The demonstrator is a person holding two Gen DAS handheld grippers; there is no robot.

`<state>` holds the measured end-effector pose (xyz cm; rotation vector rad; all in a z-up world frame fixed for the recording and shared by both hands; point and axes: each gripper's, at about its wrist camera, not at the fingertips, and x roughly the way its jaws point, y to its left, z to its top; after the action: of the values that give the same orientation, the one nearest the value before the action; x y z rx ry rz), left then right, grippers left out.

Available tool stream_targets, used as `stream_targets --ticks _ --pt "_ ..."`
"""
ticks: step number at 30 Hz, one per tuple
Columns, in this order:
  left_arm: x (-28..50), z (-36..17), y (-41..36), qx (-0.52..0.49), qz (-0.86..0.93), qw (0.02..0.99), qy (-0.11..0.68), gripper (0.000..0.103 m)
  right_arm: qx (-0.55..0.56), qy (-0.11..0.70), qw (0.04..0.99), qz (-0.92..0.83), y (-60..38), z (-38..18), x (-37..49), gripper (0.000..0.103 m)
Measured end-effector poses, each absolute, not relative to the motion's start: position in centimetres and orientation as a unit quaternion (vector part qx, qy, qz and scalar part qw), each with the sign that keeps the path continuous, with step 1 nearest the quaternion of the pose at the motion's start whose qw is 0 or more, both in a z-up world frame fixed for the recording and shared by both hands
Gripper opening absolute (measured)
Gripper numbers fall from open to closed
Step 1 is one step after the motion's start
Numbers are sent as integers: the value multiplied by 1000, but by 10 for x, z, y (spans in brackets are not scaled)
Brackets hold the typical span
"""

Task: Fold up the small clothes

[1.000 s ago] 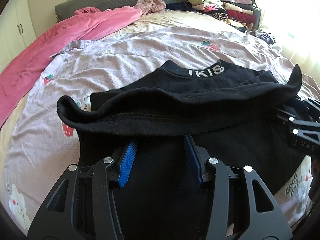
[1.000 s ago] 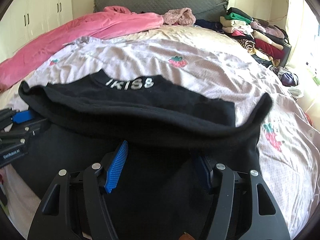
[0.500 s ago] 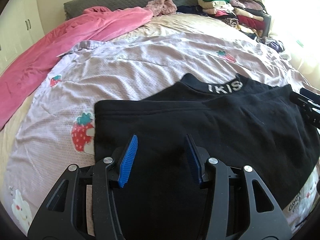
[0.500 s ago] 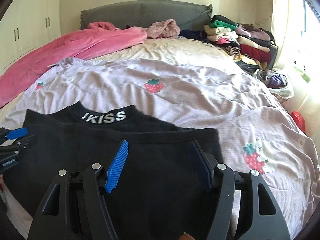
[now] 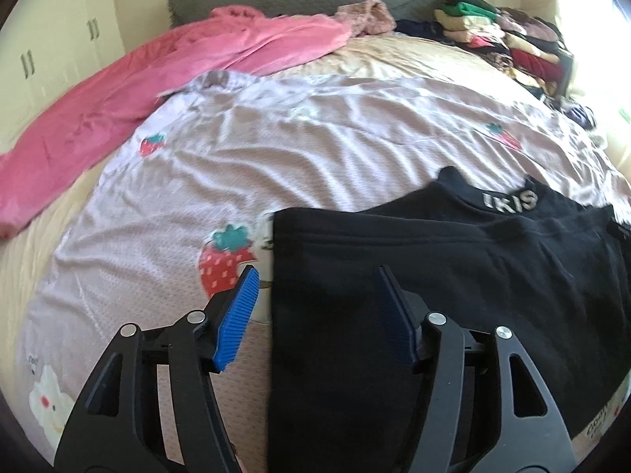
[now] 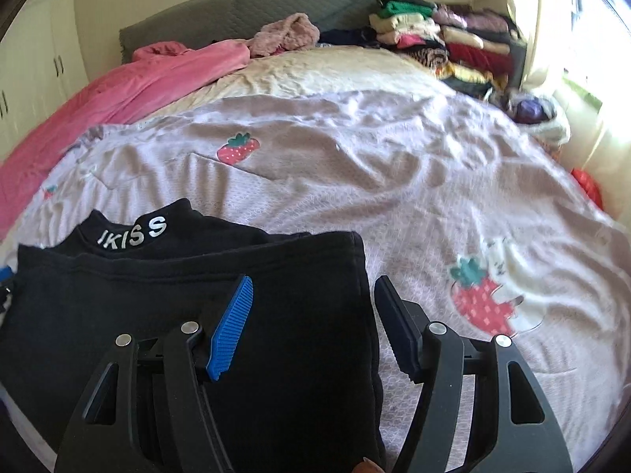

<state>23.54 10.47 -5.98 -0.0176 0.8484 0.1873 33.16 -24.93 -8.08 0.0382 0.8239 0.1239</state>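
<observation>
A black top (image 5: pixel 453 283) with "IKISS" in white on its collar (image 6: pixel 132 232) lies folded flat on the strawberry-print sheet (image 5: pixel 276 149). My left gripper (image 5: pixel 315 287) hovers over the top's left edge with its jaws opening. The edge runs between the blue pads (image 5: pixel 240 311), which press on nothing. My right gripper (image 6: pixel 313 295) stands open over the top's right edge (image 6: pixel 366 299), also with nothing gripped. A blue tip of the left gripper peeks in at the far left of the right wrist view.
A pink blanket (image 5: pixel 157 79) lies along the left side of the bed. Stacked folded clothes (image 6: pixel 445 43) sit at the far right by the grey headboard (image 6: pixel 256 8). A fuzzy pink garment (image 6: pixel 288 33) lies near the pillows. White cupboards (image 5: pixel 39 59) stand at the left.
A second ago the top's hem was raised in front of both grippers; it now lies folded toward the collar. Both grippers have slid outward to the side edges, and the left jaws have widened.
</observation>
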Motion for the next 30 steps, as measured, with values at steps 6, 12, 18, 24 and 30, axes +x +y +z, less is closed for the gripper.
stream_targets --ticks 6,12,18,24,30 --pt "240 -69 119 -40 87 900 425 54 44 408 908 80 -255 -85 335 48" --pt "241 -73 119 -47 80 902 422 26 60 409 906 91 -261 -87 339 36" --pt "238 -66 110 -22 78 911 405 4 66 408 905 107 -264 -89 343 19" --pt "230 -43 112 -16 74 928 365 3 79 371 918 117 -270 -73 340 9" --pt "244 -39 117 -18 79 929 361 4 65 360 925 104 -267 -64 347 8"
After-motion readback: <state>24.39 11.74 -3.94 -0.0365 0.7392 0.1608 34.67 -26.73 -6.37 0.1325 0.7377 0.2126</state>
